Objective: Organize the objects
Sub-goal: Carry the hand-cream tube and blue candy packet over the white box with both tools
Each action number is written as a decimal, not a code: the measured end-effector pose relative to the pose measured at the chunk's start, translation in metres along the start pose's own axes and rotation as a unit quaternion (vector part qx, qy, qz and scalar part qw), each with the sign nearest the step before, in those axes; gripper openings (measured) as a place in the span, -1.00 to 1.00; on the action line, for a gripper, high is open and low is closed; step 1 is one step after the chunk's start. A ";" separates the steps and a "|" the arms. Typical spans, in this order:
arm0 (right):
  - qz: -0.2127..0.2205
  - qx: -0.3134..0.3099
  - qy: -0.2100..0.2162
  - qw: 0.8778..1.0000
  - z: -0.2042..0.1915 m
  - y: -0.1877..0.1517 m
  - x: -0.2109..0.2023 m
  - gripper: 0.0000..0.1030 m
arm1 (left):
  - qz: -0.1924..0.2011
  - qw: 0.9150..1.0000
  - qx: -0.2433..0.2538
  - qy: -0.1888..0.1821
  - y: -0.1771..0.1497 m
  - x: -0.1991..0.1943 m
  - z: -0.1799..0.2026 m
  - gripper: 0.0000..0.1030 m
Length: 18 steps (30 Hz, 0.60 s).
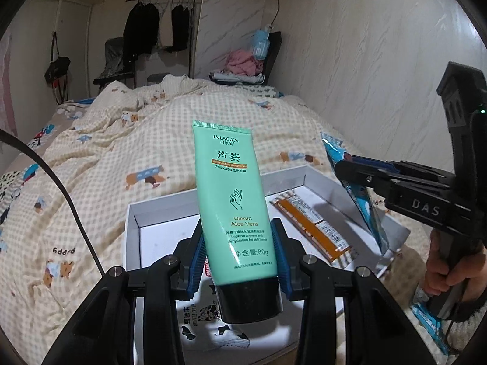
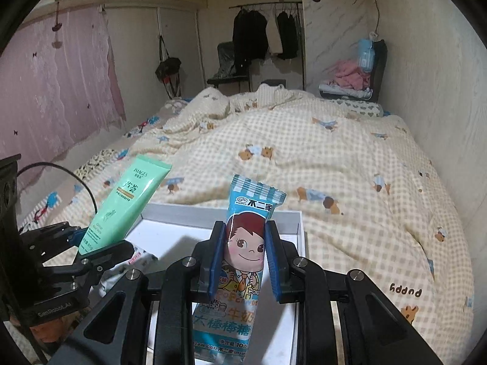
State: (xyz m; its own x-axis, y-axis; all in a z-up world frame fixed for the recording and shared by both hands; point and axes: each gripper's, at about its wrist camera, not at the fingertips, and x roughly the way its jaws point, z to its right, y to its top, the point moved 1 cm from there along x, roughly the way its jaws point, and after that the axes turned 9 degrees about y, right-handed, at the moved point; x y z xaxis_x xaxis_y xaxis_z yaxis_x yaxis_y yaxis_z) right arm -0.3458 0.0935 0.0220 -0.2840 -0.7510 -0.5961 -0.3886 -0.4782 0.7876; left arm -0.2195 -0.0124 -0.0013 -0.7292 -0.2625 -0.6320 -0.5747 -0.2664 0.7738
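We hold the left tool (image 1: 242,261) clamped on a mint-green plastic tube (image 1: 232,200) with a black cap, labelled "IMAGES", "MOISTURIZING HAND CREAM" and "Qinrun Aloe Vera", above a shallow white cardboard box (image 1: 134,213) on the bed. Our right tool (image 2: 245,261) grips a light-blue lollipop wrapper (image 2: 248,243) printed with a cartoon face, above the same box. An orange-striped sachet (image 1: 313,231) lies inside the box.
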 end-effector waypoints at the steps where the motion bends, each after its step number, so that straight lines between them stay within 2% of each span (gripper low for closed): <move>1: -0.002 0.001 0.000 1.000 0.001 -0.001 0.001 -0.47 | -0.004 1.000 -0.001 0.002 0.000 0.002 0.000 -0.15; 10: -0.027 -0.001 -0.009 1.000 0.000 -0.009 0.010 -0.47 | -0.030 0.999 -0.026 0.005 -0.008 0.014 -0.010 -0.15; 18: -0.049 -0.002 -0.009 0.999 0.002 -0.014 0.021 -0.47 | -0.045 0.999 -0.007 0.016 -0.013 0.021 -0.004 -0.15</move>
State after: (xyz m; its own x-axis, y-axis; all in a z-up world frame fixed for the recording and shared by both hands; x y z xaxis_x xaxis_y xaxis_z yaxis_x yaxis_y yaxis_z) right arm -0.3482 0.0857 -0.0021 -0.2611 -0.6920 -0.6730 -0.4115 -0.5509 0.7261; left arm -0.2259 -0.0178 -0.0246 -0.6616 -0.2667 -0.7008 -0.6328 -0.3028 0.7126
